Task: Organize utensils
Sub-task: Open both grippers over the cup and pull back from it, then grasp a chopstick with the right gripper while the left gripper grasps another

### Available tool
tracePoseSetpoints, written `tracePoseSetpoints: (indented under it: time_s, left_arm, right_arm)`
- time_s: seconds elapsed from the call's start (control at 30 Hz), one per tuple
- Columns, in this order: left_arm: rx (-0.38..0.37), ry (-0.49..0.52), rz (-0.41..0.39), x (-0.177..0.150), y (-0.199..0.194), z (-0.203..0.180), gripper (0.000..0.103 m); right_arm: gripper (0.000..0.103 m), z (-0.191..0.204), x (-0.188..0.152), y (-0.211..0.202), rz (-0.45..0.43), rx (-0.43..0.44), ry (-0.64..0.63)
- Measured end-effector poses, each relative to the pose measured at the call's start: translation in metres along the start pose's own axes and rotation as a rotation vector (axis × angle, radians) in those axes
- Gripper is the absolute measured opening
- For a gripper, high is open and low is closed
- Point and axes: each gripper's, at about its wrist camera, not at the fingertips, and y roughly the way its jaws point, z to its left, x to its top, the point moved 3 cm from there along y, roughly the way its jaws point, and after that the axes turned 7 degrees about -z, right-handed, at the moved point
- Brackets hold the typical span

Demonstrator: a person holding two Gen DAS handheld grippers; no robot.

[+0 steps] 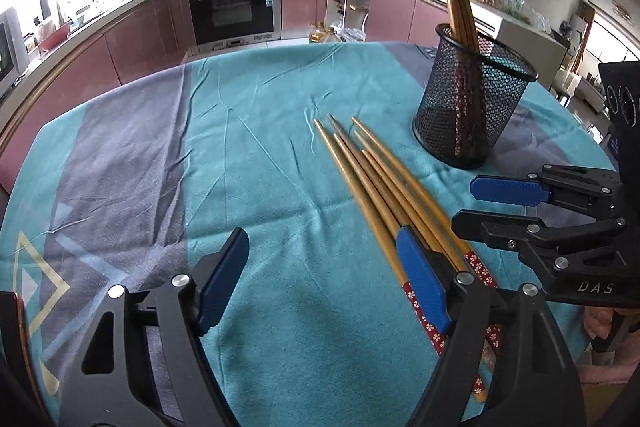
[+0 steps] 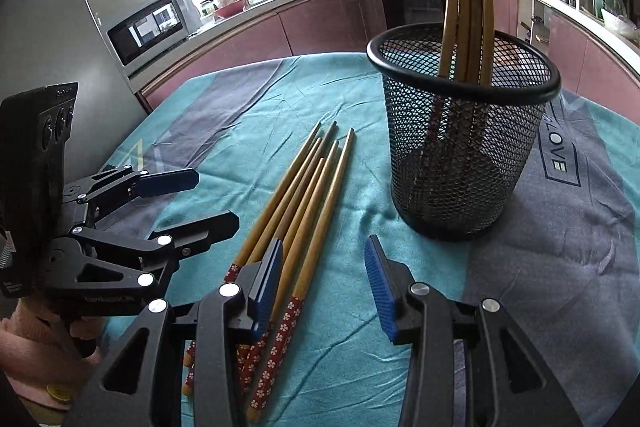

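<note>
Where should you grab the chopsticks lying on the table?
Probably one stick at its bare wooden middle, hand-held gripper coming from above, fingers either side. The chopsticks lie flat and bunched on the cloth; the outermost one, nearest the mesh cup, looks easiest to single out.

Cloth (image 1: pixel 248 163) left of chopsticks (image 1: pixel 372 179) free (mesh holder (image 1: pixel 472 107) blocks right).
</note>
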Motion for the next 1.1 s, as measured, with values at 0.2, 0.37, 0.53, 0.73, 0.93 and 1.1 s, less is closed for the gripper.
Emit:
tracePoseSetpoints:
  time_s: [0.2, 0.37, 0.53, 0.73, 0.93, 1.1]
  left_arm:
    - [0.004, 0.01, 0.022, 0.0, 0.008, -0.006, 0.071]
    - [0.004, 0.009, 0.04, 0.0, 0.015, -0.007, 0.068]
    - [0.002, 0.018, 0.045, 0.003, 0.019, -0.009, 0.065]
    - [0.012, 0.04, 0.069, 0.0, 0.025, -0.013, 0.058]
    - [0.011, 0.034, 0.069, 0.001, 0.027, -0.011, 0.055]
    - [0.013, 0.027, 0.074, 0.006, 0.031, -0.009, 0.049]
  right_arm:
    - [0.036, 0.0, -0.001, 0.006, 0.011, -0.013, -0.009]
    - [0.035, 0.004, -0.001, 0.013, 0.019, -0.023, -0.015]
    - [0.03, 0.006, -0.002, 0.017, 0.029, -0.04, -0.034]
    - [0.021, 0.006, 0.0, 0.02, 0.036, -0.065, -0.051]
    - [0.019, 0.003, 0.001, 0.02, 0.041, -0.077, -0.049]
    - [0.019, 0.001, 0.007, 0.025, 0.04, -0.097, -0.057]
